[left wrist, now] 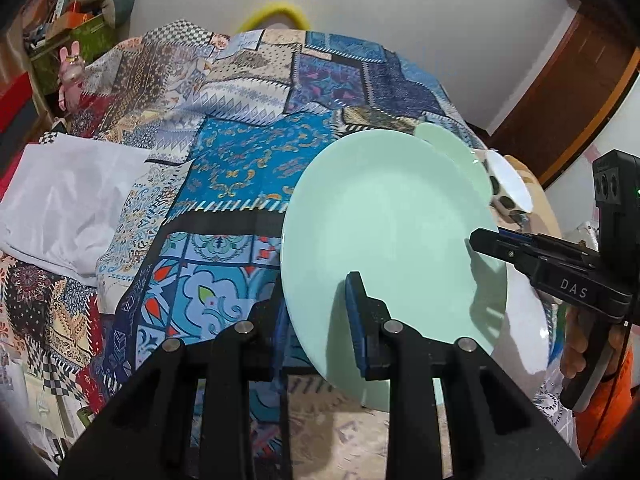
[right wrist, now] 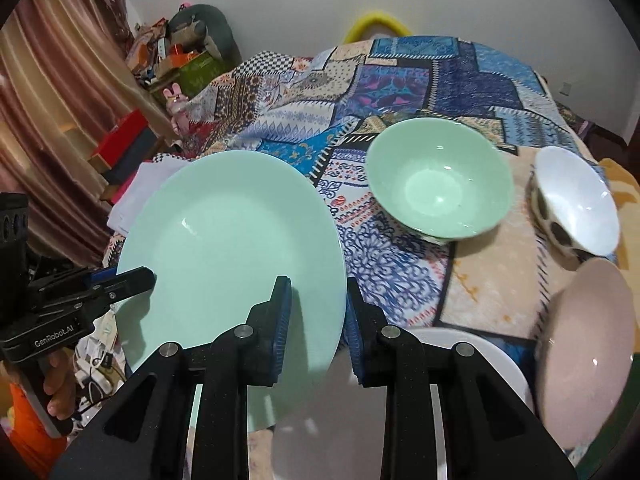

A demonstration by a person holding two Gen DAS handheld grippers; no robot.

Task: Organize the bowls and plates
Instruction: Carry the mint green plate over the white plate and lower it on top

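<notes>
A large mint-green plate hangs tilted above the patchwork cloth, held at two opposite edges. My left gripper is shut on its near rim, one finger above the plate and one beneath. My right gripper is shut on the other rim the same way. Each gripper shows in the other's view: the right gripper pinches the plate's right edge, and the left gripper pinches its left edge. A green bowl and a white bowl with dark spots stand on the cloth beyond.
A white plate lies below the lifted one, and a pink dish sits at the right. The patchwork cloth covers the surface; white fabric lies at its left. Boxes and clutter stand by the curtain.
</notes>
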